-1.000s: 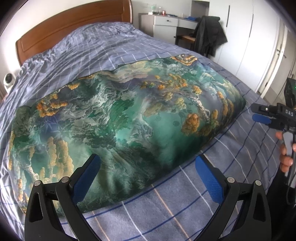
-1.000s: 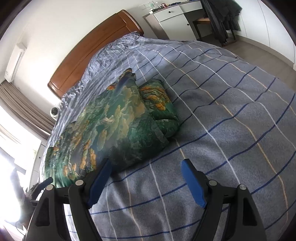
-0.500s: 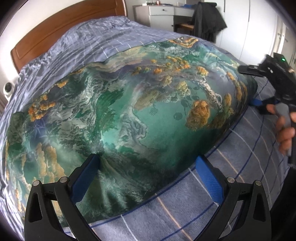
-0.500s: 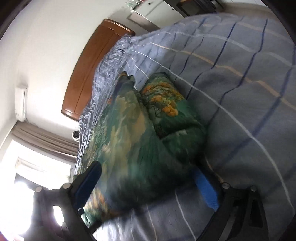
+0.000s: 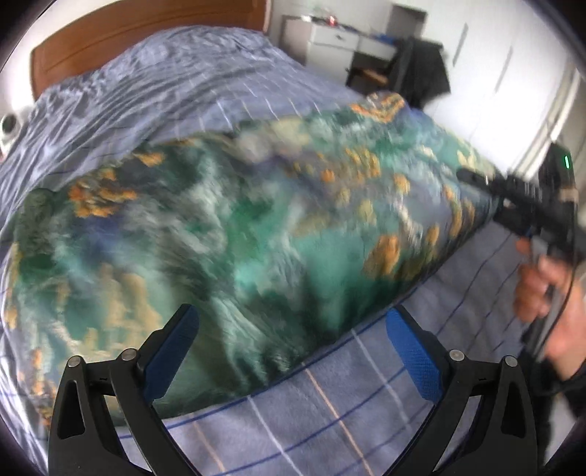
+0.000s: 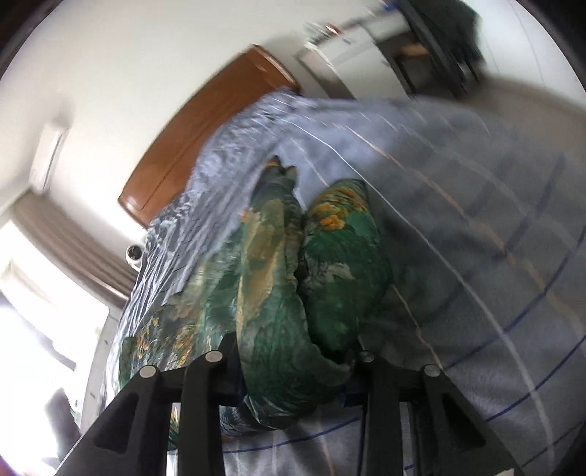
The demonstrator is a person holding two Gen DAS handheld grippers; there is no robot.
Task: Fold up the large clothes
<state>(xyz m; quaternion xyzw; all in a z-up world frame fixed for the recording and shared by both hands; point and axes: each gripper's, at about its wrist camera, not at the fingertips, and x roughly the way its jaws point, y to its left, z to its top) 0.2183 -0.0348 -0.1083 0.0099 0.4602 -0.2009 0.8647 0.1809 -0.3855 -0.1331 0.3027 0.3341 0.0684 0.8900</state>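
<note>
The folded quilt [image 5: 227, 234] lies across the bed [image 5: 366, 402], on the bedspread, with the headboard [image 5: 110, 33] behind it. Beyond the bed's far right corner stand a desk with drawers [image 5: 337, 40] and a chair draped with a jacket [image 5: 421, 69]. The left hand-held gripper [image 5: 289, 351] straddles the quilt's near edge; the right hand-held gripper [image 6: 293, 369] has the quilt's right end between its closing jaws.
</note>
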